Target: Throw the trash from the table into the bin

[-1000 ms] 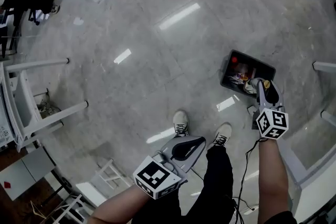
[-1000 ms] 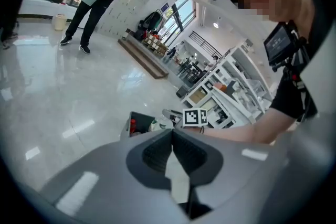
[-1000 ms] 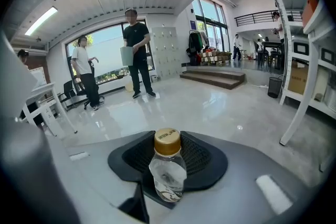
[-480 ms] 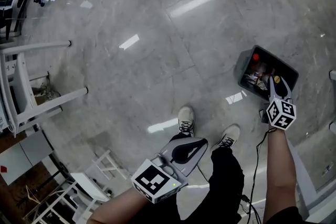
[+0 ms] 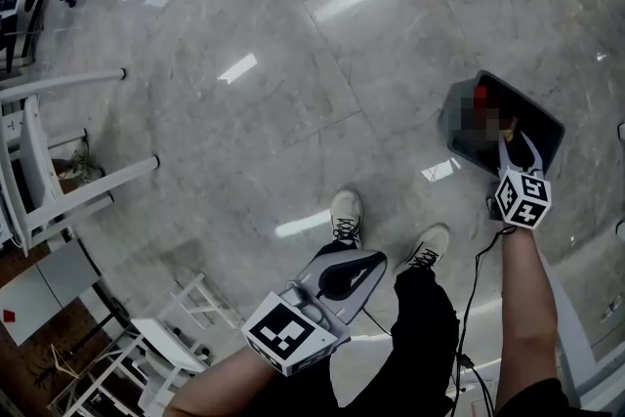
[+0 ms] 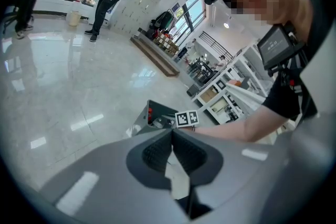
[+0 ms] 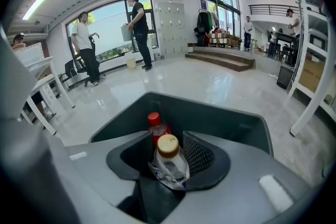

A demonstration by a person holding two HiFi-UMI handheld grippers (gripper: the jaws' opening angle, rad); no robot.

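Note:
A dark grey bin (image 5: 550,126) stands on the floor at the right, and its rim (image 7: 220,108) fills the right gripper view. My right gripper (image 5: 511,145) points down into its mouth. Its jaws are opening, with a small clear bottle with a tan cap (image 7: 169,159) still between the pads. Below it in the bin stands a red-capped bottle (image 7: 154,121). My left gripper (image 5: 367,259) hangs over my legs, shut and empty. From the left gripper view the bin (image 6: 142,119) lies ahead beyond the closed tips (image 6: 172,134).
My two shoes (image 5: 344,216) stand on the glossy marble floor left of the bin. White table legs (image 5: 68,200) and a small white rack (image 5: 186,317) are at the left. A white frame post (image 7: 315,86) rises right of the bin. People stand far off by the windows.
My right gripper has sunk toward the bin's mouth with the bottle. The left gripper has dropped a little. The bin sits further right in the head view.

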